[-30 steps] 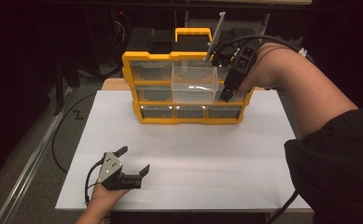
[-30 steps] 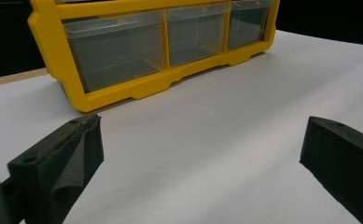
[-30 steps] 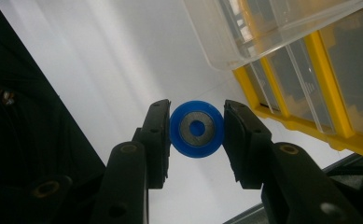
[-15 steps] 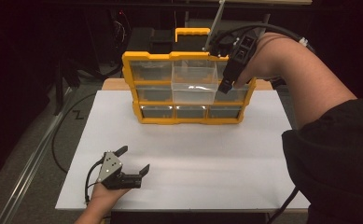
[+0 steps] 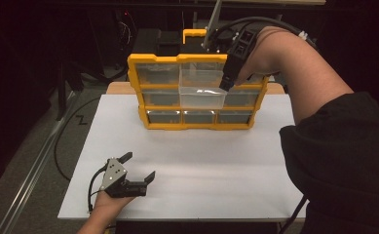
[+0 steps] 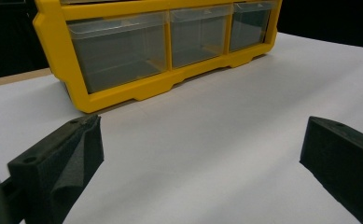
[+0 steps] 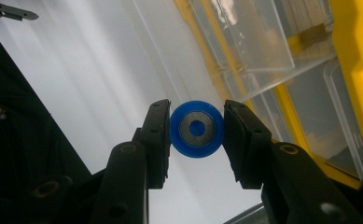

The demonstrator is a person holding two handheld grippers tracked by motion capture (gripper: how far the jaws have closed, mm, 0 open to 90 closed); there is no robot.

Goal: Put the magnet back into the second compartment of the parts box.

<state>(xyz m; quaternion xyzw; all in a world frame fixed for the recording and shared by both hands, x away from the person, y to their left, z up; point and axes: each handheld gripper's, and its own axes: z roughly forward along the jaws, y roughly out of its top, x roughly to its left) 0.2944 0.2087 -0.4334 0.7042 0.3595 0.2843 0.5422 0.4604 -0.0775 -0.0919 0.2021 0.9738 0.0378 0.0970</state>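
Observation:
A yellow drawer cabinet [image 5: 162,59] [image 6: 53,28] with clear drawers stands at the back of the white table [image 5: 187,161]. Its middle drawer [image 5: 201,92] [image 7: 258,51] is pulled out. My right gripper [image 5: 224,85] [image 7: 197,140] hangs above that drawer's right side, shut on a round blue wheel [image 7: 197,129] with a grey metal centre. My left gripper [image 5: 137,168] [image 6: 198,154] rests near the table's front left, jaws wide open and nothing between them, facing the cabinet's bottom row.
Black cables [image 5: 75,131] run over the floor left of the table. A black and yellow case [image 5: 177,41] stands behind the cabinet. The person's right arm and dark sleeve [image 5: 343,151] reach across the table's right side.
My right gripper has moved up and slightly back above the open drawer, the blue wheel still in it. The left gripper has stayed in place.

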